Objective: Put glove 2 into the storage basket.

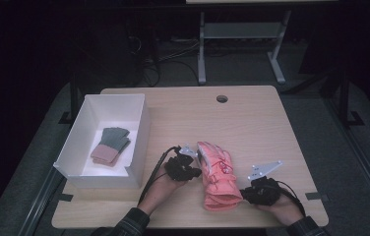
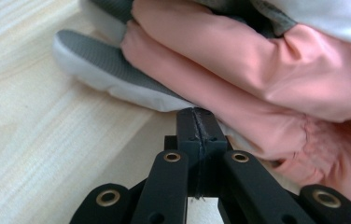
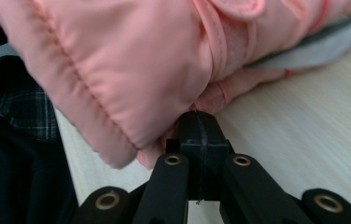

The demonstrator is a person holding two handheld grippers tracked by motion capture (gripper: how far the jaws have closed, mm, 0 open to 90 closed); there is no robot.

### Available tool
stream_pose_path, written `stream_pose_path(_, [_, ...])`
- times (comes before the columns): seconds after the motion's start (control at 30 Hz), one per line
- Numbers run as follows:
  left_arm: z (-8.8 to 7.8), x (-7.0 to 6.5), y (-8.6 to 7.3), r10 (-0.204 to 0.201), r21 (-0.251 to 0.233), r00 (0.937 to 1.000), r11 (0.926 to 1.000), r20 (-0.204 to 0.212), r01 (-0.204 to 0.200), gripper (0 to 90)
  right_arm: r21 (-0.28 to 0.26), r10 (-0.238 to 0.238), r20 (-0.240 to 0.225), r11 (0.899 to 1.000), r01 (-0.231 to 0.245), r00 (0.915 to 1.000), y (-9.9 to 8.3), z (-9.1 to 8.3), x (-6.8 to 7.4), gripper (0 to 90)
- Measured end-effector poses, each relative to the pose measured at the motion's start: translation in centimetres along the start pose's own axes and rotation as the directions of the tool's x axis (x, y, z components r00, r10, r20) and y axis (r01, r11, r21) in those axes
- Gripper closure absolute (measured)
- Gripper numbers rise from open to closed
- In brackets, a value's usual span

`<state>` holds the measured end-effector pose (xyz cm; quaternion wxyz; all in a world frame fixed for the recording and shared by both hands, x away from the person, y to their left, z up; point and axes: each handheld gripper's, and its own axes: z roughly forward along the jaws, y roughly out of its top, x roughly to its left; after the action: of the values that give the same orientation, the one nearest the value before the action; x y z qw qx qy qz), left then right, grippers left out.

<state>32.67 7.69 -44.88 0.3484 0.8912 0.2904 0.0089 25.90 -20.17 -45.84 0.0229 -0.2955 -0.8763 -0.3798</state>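
So the pink glove (image 1: 216, 176) lies flat on the table (image 1: 252, 123), toward the front edge, cuff end nearest the person. The left gripper (image 1: 196, 162) sits right against its left side, and the right gripper (image 1: 246, 193) is at the cuff on the other side. From up high the jaws are too small to read.

The left gripper view fills that in: the left gripper (image 2: 196, 122) has its jaws pressed together, tips tucked just under the edge of the glove (image 2: 257, 74), next to a grey-and-white padded part. Whether any fabric is actually pinched is hard to tell.

Same deal in the right gripper view: the right gripper (image 3: 200, 125) is closed up, tips touching the glove (image 3: 131, 60) under the cuff.

Only the high view catches the white box (image 1: 142, 129) off to the left, with a grey-and-pink pair of knit gloves (image 1: 110, 146) inside.
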Motion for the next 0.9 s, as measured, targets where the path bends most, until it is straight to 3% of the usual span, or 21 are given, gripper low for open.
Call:
stream_pose_path(0.2, [0.4, 0.5, 0.4, -0.022, -0.022, 0.9996, 0.9995, 0.016, 0.023, 89.6, 0.005, -0.01, -0.031, 1.0, 0.01, 0.9995, 0.2, 0.7, 0.8, 90.0])
stream_pose_path(0.43, [0.4, 1.0, 0.7, -0.011, -0.026, 0.9997, 0.9996, 0.02, 0.011, 89.6, 0.019, -0.029, -0.063, 0.999, 0.03, 0.9976, 0.8, 2.1, 2.2, 90.0])
stream_pose_path(0.63, [0.4, 0.9, 0.8, -0.023, -0.038, 0.9994, 0.999, 0.024, 0.024, 89.6, 0.021, -0.062, -0.099, 0.998, 0.064, 0.9932, 1.8, 3.7, 3.9, 90.0])
stream_pose_path(0.77, [-0.2, 1.1, 0.7, -0.013, -0.042, 0.9998, 0.999, 0.017, 0.014, 89.6, 0.02, -0.079, -0.066, 0.997, 0.08, 0.9947, 1.8, 3.0, 4.1, 90.0])
stream_pose_path(0.9, [-0.9, 1.4, 0.3, -0.029, -0.053, 0.9996, 0.9982, 0.004, 0.029, 89.6, -0.043, -0.036, 0.01, 0.998, 0.036, 0.9993, 1.4, 0.0, 2.7, 90.0])
